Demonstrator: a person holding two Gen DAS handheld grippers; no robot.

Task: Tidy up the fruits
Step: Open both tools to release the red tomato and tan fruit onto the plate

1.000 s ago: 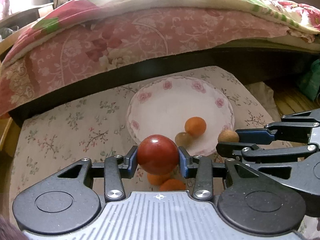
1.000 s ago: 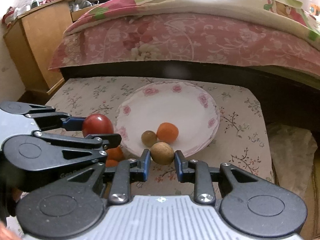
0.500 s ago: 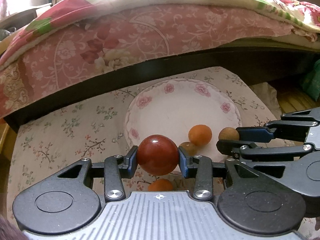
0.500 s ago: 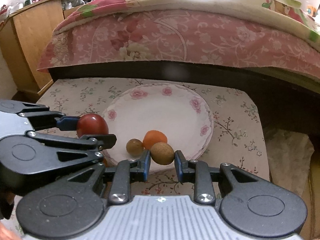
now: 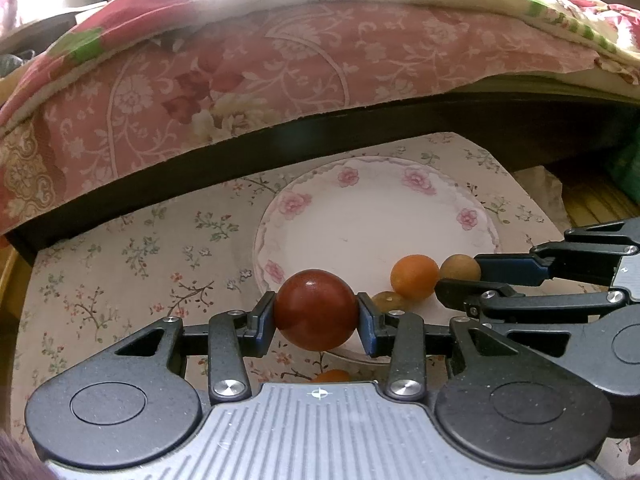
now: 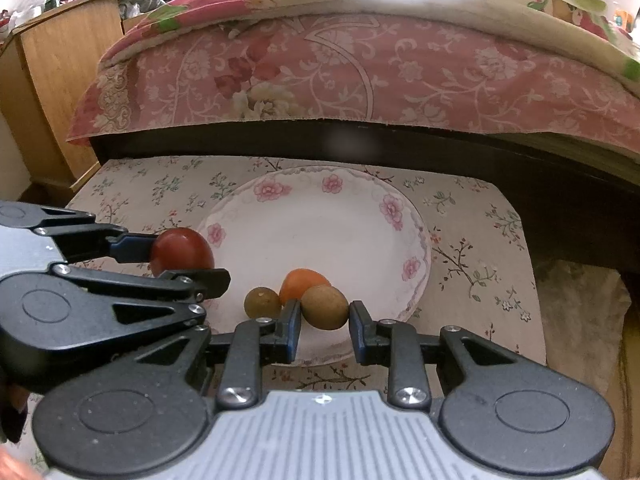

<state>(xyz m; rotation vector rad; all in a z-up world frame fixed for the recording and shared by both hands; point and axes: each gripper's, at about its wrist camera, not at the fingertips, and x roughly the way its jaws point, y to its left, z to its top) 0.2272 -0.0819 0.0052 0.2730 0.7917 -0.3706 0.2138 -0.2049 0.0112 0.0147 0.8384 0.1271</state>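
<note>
Here, left gripper (image 5: 316,317) clamps a red fruit (image 5: 315,314) at the plate's (image 5: 360,220) near rim. Right gripper (image 6: 324,320) stands slightly parted around a brown fruit (image 6: 325,306) above that rim; contact unclear.

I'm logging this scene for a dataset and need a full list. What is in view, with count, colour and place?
Plate: one, white with pink flowers, on the floral cloth.
Orange fruit: one on the plate; another orange, on the cloth below the left gripper.
Brown fruit: one, olive-brown, on the plate.
Bed cover: one, pink floral, behind.
Wooden cabinet: one, back left.
Left gripper: holds the red fruit.
Right gripper: jaws around the tan fruit.
</note>
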